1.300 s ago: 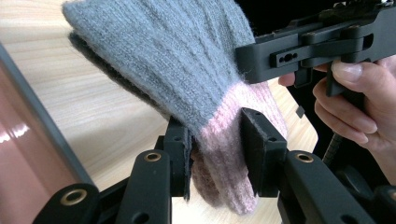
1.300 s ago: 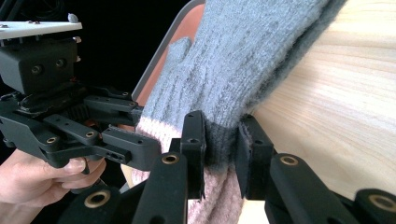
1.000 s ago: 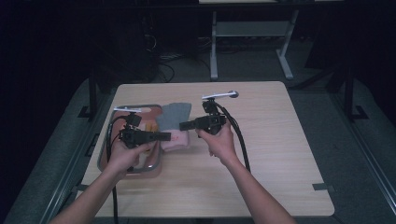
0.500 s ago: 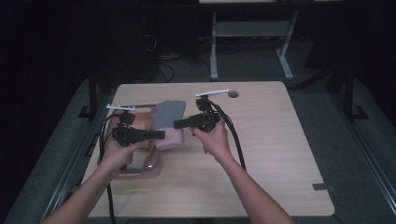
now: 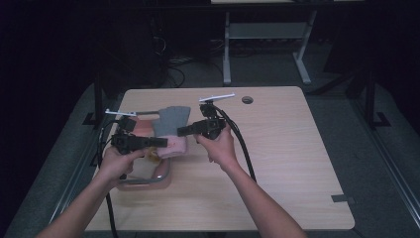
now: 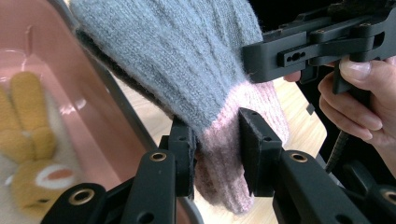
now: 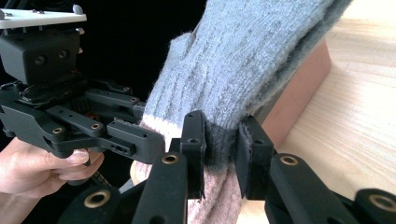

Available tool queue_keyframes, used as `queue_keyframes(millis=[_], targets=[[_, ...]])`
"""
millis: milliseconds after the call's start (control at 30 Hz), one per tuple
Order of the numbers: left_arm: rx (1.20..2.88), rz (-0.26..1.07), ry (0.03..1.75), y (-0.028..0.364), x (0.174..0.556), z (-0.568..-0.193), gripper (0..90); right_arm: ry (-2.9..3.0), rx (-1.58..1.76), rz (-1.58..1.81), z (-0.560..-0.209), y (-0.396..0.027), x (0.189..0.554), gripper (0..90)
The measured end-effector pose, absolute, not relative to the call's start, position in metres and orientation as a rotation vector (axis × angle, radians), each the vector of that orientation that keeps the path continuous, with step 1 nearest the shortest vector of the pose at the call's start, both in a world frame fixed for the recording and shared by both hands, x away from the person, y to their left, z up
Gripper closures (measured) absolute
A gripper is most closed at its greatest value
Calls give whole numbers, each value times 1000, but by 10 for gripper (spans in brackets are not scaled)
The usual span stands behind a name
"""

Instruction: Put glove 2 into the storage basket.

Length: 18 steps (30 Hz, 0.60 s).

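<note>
Two grippers on one soft thing here: a grey and pink knitted woolly garment [image 5: 171, 130], held up just above the left part of the light wooden desk [image 5: 277, 163], over the edge of a pink tray with a grey metal rim [image 5: 153, 179]. I can't quite tell if it's a sock or a mitten from these angles.

The left gripper [image 6: 215, 154] has been closing, and its jaws are now pinched on the pink cuff end. The right gripper [image 7: 220, 156] is clamped tight on the bunched-up knit right at the grey-to-pink seam, jaws nearly together. The two sit just beside each other.

Handling-wise it looks light, floppy and stretchy, with zero stiffness, so it'll sag wherever it isn't held. The fuzzy surface should grip well, no slip worries, and nothing fragile. I'd say the ribbed pink cuff is the best spot to hold, since the fabric is doubled there.

Other stuff: a yellow plush toy with an orange patch [image 6: 28, 154] lies in the tray right under the garment. The tray rim is what a dangling end could snag on, and the trailing black cables [image 5: 242, 148] run near the right hand.
</note>
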<state>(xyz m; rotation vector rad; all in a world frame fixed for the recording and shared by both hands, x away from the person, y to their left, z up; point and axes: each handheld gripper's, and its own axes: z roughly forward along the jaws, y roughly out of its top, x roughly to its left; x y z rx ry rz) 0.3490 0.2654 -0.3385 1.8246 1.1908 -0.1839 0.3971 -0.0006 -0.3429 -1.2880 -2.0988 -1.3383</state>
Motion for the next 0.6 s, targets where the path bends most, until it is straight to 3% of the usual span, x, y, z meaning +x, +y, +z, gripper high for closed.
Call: queue_keyframes(millis=[600], targets=[[1834,-153,1223,286,348,-337,692,-2082,-1263,-1335,-348,22,404,749]])
